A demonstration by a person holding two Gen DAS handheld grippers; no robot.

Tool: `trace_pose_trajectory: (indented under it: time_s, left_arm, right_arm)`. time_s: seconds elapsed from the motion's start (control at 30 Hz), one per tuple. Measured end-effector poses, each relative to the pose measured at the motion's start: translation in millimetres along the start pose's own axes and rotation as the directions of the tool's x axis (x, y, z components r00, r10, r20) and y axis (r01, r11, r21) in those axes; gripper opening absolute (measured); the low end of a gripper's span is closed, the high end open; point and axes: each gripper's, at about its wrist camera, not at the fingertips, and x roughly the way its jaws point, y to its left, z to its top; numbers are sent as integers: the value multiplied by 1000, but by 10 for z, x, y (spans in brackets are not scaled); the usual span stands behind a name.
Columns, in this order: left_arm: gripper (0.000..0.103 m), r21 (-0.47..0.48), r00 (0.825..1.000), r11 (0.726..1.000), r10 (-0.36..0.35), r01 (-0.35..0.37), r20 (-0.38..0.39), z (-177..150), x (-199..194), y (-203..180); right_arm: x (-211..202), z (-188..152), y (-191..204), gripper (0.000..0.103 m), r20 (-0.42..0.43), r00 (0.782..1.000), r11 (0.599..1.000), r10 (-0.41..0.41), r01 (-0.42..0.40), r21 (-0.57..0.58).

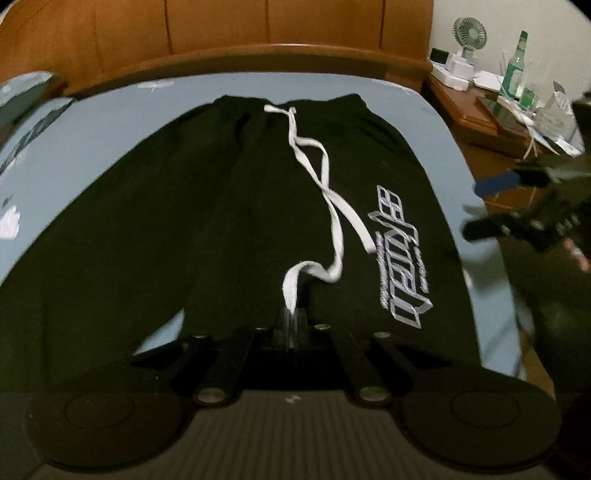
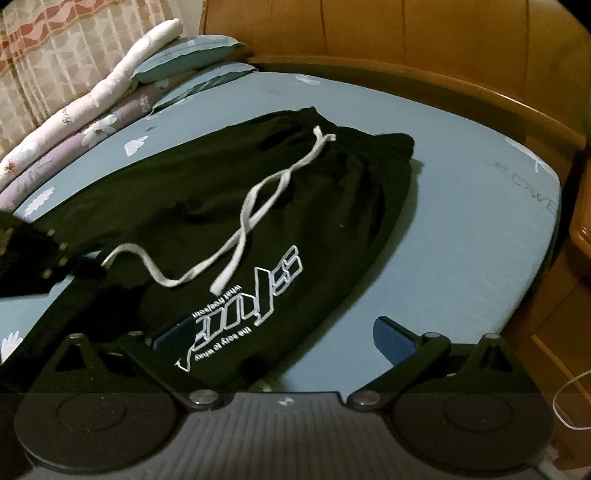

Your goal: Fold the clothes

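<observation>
Black drawstring pants (image 1: 229, 206) lie spread flat on the blue bedsheet (image 1: 110, 133), waistband toward the headboard, with a white logo (image 1: 399, 258) on the right leg. The white drawstring (image 1: 325, 192) trails down the front. My left gripper (image 1: 291, 321) is shut on the drawstring's loose end, just above the fabric. The right wrist view shows the same pants (image 2: 258, 192) and cord (image 2: 255, 214), with the left gripper (image 2: 88, 264) at the left holding the cord end. My right gripper (image 2: 280, 339) stands wide open at the near right edge of the pants, blue pads apart; it also shows as right gripper (image 1: 487, 205).
A wooden headboard (image 1: 258, 40) runs behind the bed. A nightstand (image 1: 491, 110) at the right holds a small fan (image 1: 469, 35), a green bottle (image 1: 515, 70) and clutter. Pillows (image 2: 184, 59) and folded floral quilts (image 2: 74, 122) lie along the left side by a curtain (image 2: 44, 55).
</observation>
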Motion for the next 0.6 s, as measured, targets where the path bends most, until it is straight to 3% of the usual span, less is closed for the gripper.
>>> trace_pose_trajectory:
  time_s: [0.17,0.37,0.4,0.47,0.6]
  left_arm:
    - [0,-81,999,996,-40,38,-21,-215,-133,-41]
    - [2,-134,991,982,-133,133,15,-354,-277,-119]
    - [9,-132,989,980,-148,149,20,-374,-288,-136]
    - [11,-153,990,978,-138,139,13,-420,-263,-136]
    - [34,-174,994,978,-111,113,17,-489,-298,-120]
  right_arm:
    - [0,39,106,103,7,1000,1000,17,-17,-8]
    - [-19,75,208,103,16,1000,1000,22,-21,-17]
    - [-24,78,219,103,18,1000,1000,21,-21,-20]
    - [-37,84,238,103,22,1000,1000,20,-19,-17]
    - [-46,98,296,103,27,999,999,29,-28,-16]
